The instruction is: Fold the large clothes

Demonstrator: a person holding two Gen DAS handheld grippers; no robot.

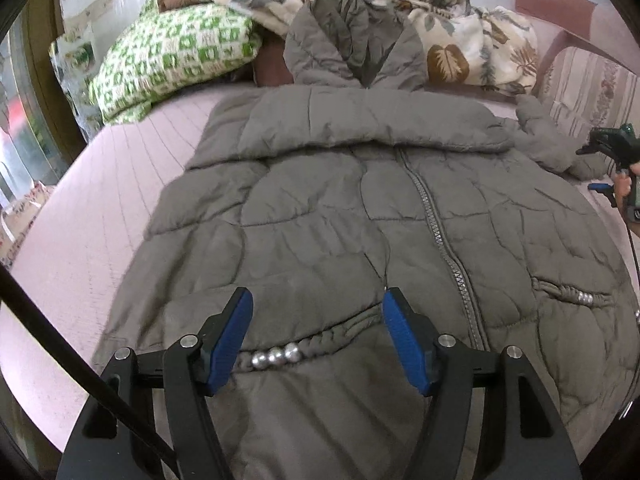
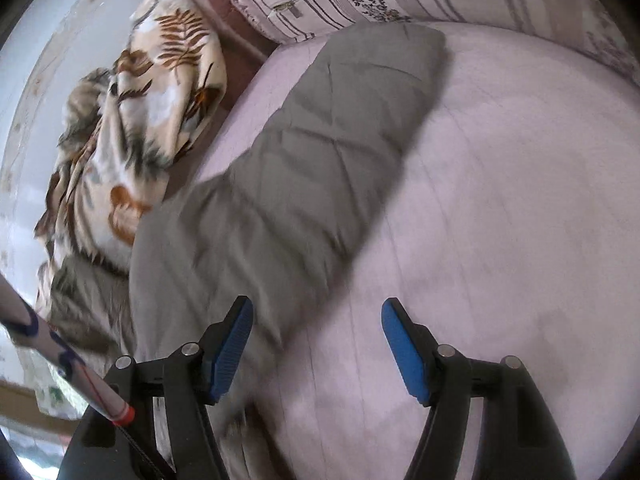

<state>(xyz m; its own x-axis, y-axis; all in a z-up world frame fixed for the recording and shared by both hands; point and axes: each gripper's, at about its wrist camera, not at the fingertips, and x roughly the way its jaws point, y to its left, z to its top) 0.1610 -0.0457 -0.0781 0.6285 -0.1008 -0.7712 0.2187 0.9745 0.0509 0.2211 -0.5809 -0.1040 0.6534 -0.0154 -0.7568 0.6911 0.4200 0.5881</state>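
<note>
A: What's the coat (image 1: 360,208) like?
B: Grey, puffy, quilted, with a metal zip (image 1: 436,224) down the front. It lies flat on the pink bed (image 1: 80,220), long axis running from the hem near us to the hood (image 1: 356,48) by the pillows. 1 sleeve (image 2: 320,152) stretches out sideways.
A: And the hand-held grippers?
B: The left hand-held gripper (image 1: 316,340) gapes wide above the hem, empty. The right hand-held gripper (image 2: 316,348) is wide too, empty, beside the sleeve.

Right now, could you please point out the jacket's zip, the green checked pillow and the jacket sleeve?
zip (image 1: 440,236): left wrist view, mid-length on the teeth.
green checked pillow (image 1: 176,56): left wrist view, middle of its top face.
jacket sleeve (image 2: 320,148): right wrist view, middle of the quilted sleeve.
</note>
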